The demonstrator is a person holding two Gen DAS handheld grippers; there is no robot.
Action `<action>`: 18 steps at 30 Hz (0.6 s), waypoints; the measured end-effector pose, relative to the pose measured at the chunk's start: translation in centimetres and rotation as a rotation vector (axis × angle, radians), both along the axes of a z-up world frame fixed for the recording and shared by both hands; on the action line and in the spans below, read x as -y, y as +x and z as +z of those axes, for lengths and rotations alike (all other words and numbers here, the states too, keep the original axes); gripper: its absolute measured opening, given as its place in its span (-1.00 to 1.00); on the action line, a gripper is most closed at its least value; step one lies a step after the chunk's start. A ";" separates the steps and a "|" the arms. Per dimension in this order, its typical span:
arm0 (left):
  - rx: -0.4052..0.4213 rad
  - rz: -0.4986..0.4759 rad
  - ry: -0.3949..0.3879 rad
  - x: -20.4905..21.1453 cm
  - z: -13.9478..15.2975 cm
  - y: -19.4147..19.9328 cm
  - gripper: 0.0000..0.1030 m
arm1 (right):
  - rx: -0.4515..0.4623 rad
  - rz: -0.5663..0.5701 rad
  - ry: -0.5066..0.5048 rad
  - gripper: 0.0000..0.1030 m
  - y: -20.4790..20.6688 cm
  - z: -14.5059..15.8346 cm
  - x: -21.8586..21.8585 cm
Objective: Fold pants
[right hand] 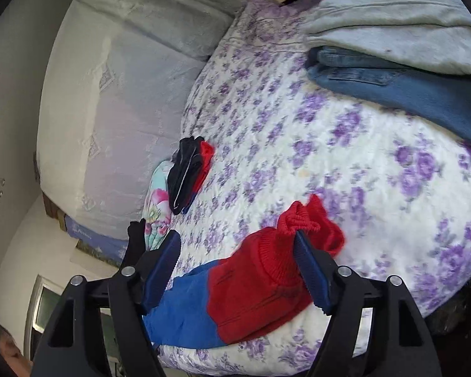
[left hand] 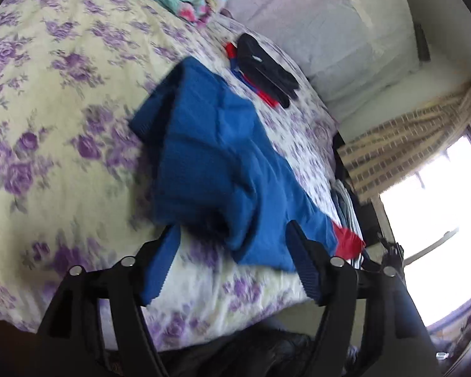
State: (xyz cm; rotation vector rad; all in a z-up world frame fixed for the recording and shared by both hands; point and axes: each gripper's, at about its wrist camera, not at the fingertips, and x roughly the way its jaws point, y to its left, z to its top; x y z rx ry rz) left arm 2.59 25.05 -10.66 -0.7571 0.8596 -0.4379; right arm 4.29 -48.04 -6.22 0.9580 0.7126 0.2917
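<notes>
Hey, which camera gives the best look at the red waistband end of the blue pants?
The right wrist view: the red waistband fills the foreground between the open right gripper fingers, bunched at its top. The left wrist view shows mostly the blue legs; only a small red patch peeks out at the far end.

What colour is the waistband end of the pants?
Red, joined to a blue body; the pants show it best in the right wrist view.
</notes>
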 end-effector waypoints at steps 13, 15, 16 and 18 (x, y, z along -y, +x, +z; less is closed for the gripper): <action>-0.074 0.101 -0.069 -2.4 -1.2 2.6 -0.36 | -0.081 0.816 0.080 0.49 17.8 -1.4 -27.6; -0.045 0.102 -0.025 -2.1 -0.1 2.5 -0.37 | -0.129 0.882 0.060 0.49 19.9 -2.4 -31.4; -0.025 0.101 0.009 -1.9 0.5 2.4 -0.37 | -0.144 0.926 0.042 0.49 20.7 -2.7 -33.0; 0.022 0.092 0.083 -1.2 1.8 2.5 -0.37 | -0.158 0.982 0.010 0.49 21.4 -3.2 -35.2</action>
